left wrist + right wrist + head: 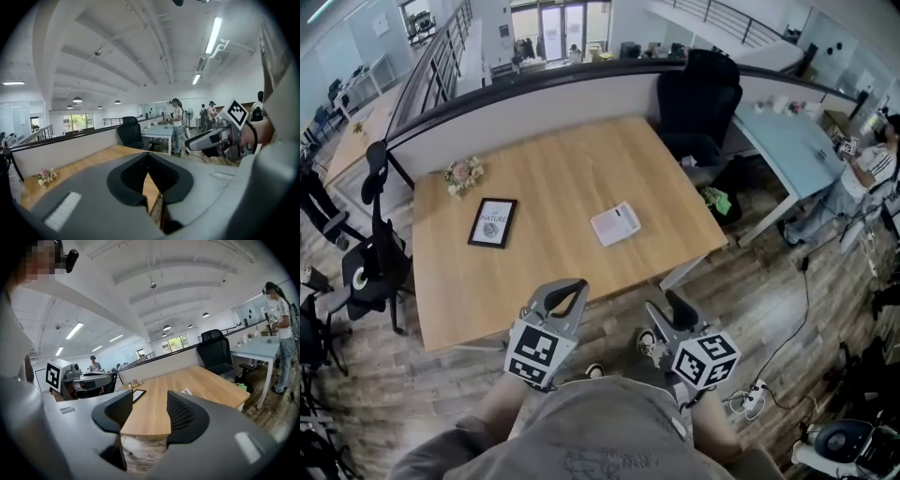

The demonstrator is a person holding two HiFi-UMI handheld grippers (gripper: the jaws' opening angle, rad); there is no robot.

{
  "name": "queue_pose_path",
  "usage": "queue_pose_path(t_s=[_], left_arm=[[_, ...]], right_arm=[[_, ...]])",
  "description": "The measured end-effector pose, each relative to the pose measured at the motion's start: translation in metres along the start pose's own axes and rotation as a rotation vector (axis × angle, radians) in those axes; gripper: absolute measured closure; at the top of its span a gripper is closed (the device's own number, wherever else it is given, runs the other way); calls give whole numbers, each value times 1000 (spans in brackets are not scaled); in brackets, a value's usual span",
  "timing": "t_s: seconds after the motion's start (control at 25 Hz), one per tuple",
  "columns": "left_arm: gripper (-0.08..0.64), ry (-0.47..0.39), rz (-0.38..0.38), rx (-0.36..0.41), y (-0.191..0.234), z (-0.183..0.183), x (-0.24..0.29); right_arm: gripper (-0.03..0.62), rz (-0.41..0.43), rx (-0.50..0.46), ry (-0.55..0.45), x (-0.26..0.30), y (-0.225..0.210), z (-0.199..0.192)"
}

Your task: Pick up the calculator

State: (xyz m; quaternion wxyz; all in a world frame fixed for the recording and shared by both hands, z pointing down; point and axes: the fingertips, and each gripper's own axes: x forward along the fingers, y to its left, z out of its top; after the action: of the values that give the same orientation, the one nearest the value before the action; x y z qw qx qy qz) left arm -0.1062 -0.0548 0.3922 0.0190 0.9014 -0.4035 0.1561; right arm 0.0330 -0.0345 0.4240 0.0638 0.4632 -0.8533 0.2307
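I'm in an open-plan office: wooden desk (558, 258) at twelve o'clock, swivel chair (698, 98) at one, strip lights (213, 34) overhead.

Bench (562, 169): calculator (616, 224) lies right of centre. Framed picture (492, 222) to its left, well apart. Flower bunch (463, 174) behind the picture, near far-left corner. Office chair (698, 98) beyond far-right edge.

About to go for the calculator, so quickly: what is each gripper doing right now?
Left gripper: shut, jaws together, holding nothing.
Right gripper: open, jaws apart, holding nothing.
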Motion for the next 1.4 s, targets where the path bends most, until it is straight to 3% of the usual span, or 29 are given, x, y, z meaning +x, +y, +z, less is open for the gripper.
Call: queue_pose_path(t_s=[0.32, 0.76, 1.0, 1.4], left_arm=[[558, 65, 57, -52, 26, -20, 52], [558, 179, 218, -135, 79, -23, 136], [558, 235, 335, -219, 106, -32, 170], [558, 299, 494, -290, 132, -44, 213]], right_arm=[[373, 46, -24, 68, 55, -55, 14], [373, 187, -32, 195, 145, -141, 47], [373, 267, -57, 264, 195, -187, 65], [373, 406, -118, 442, 264, -231, 48]])
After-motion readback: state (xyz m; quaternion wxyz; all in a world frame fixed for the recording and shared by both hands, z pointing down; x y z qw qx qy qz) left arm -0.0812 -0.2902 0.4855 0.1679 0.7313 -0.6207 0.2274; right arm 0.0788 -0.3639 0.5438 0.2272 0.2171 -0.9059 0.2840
